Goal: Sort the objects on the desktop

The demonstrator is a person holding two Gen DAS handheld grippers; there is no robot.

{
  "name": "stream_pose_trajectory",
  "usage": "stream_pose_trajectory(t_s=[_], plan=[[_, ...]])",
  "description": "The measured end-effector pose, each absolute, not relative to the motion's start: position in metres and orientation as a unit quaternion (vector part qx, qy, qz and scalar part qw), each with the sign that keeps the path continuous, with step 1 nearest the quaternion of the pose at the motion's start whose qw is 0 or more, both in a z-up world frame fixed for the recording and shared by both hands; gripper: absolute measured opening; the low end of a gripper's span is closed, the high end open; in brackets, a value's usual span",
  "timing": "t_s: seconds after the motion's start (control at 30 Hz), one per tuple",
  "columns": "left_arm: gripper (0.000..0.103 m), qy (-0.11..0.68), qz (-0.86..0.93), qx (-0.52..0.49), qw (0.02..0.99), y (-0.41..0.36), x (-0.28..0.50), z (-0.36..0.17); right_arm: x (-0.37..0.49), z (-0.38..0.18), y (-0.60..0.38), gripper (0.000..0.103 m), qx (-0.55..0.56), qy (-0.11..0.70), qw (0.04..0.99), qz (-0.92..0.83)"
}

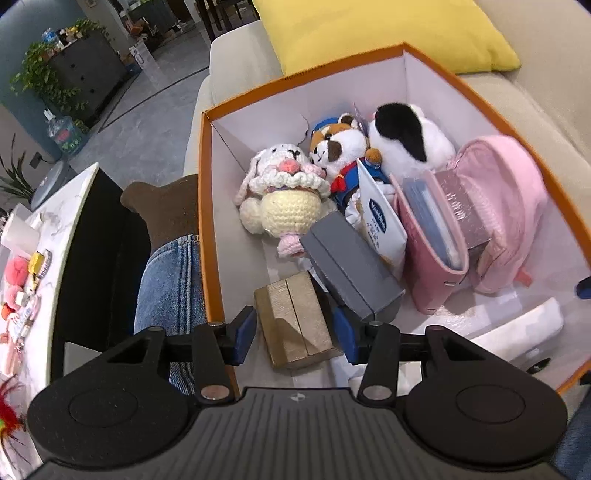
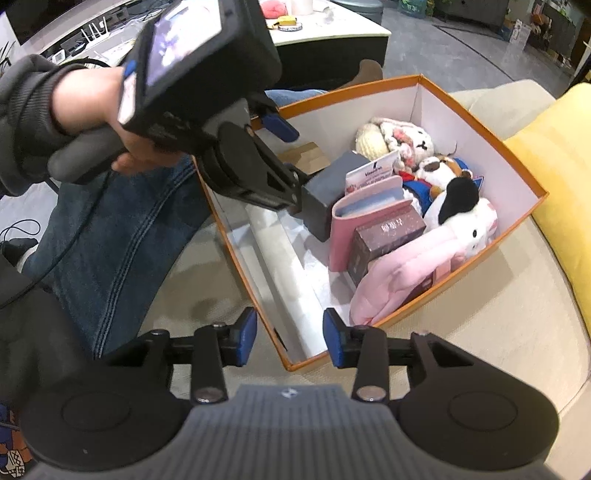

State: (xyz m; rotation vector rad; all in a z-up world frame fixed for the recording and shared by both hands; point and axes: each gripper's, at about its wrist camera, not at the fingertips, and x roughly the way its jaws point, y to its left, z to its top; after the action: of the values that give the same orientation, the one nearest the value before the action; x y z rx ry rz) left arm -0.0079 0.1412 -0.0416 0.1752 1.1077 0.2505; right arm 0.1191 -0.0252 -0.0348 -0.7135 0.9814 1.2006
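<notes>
Orange box [image 1: 202,192], white inside, sitting on the beige sofa [image 2: 480,332] beside your denim-clad leg [image 2: 122,236]. This is where the sorted things lie.

Contents, as your left camera shows them:
- Crocheted rabbit [image 1: 284,192], cream and pink, toward the far left of the box.
- Brown-and-white plush dog [image 1: 340,147] in blue clothes, just right of the rabbit and touching it.
- Black-and-white plush [image 1: 406,136] against the far wall.
- Pink pouch [image 1: 509,206] at the right side, with a mauve carton [image 1: 465,206] leaning on it.
- Pink wallet [image 1: 432,251] standing open, just left of the carton.
- White sachet with a blue logo [image 1: 380,225] between the wallet and the dog.
- Grey case [image 1: 351,266], tilted, near the middle of the box.
- Tan wooden block [image 1: 295,321] on the box floor, at the near left, with a seam down its length.
- White roll [image 1: 524,328] lying along the near right floor.

Your left gripper [image 1: 294,332] hangs in the box, fingers spread to either side of the wooden block; the blue pads [image 1: 243,332] stand clear of it, so the block is released, not clasped.

Your right gripper [image 2: 290,338] hovers over the near corner of the box, fingers apart, nothing between them.

Outside the box: yellow cushion [image 1: 388,29] behind it; white marble table [image 1: 48,236] to the left, with small pink and yellow items too small to name.
</notes>
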Motion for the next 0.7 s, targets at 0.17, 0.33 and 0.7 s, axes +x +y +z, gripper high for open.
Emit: stream_pose_trajectory(t_s=[0.17,0.33,0.7], plan=[[0.055,0.505,0.111,0.078,0.853,0.141,-0.022,-0.019,0.117,-0.029,-0.024,0.042,-0.316,0.441,0.663,0.516],[0.057,0.474,0.097,0.063,0.873,0.139,-0.045,0.012,0.113,-0.012,-0.023,0.043,-0.297,0.444,0.681,0.501],[0.061,0.416,0.092,0.007,0.904,0.121,-0.097,0.038,0.102,-0.002,-0.026,0.068,-0.185,0.456,0.762,0.421]])
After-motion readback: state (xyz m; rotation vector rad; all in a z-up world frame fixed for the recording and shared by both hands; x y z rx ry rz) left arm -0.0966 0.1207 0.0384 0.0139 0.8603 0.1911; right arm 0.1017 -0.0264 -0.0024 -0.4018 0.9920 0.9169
